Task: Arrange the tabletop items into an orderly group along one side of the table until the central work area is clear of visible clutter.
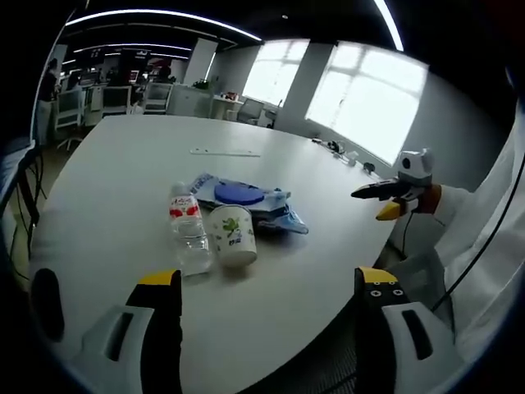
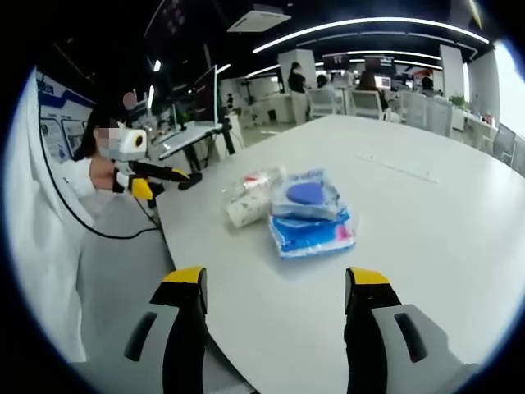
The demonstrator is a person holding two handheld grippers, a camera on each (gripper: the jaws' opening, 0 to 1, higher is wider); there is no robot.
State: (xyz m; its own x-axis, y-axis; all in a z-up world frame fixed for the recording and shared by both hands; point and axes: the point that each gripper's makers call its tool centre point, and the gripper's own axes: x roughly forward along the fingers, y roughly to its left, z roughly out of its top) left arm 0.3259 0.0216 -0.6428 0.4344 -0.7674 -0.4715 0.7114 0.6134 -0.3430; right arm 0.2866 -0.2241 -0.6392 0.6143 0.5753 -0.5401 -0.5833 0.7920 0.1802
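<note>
A clear water bottle with a red label [image 1: 187, 230] lies on its side on the white table [image 1: 123, 164]. A white paper cup [image 1: 232, 235] lies next to it. Behind them is a blue plastic pack with a blue disc on top [image 1: 246, 199]. My left gripper [image 1: 267, 287] is open near the table's edge, short of the bottle and cup, holding nothing. In the right gripper view the pack [image 2: 310, 213], cup [image 2: 246, 210] and bottle [image 2: 256, 180] lie ahead of my right gripper [image 2: 276, 283], which is open and holds nothing. Each gripper also shows from the other side, the right gripper [image 1: 371, 202] and the left gripper [image 2: 184, 178], both off the table's edge.
A thin white strip [image 1: 224, 152] lies farther back on the table, and a few small items [image 1: 336, 148] sit at its window-side edge. A person in white clothing [image 1: 484, 238] stands beside the table. Desks and chairs [image 1: 123, 98] fill the office behind.
</note>
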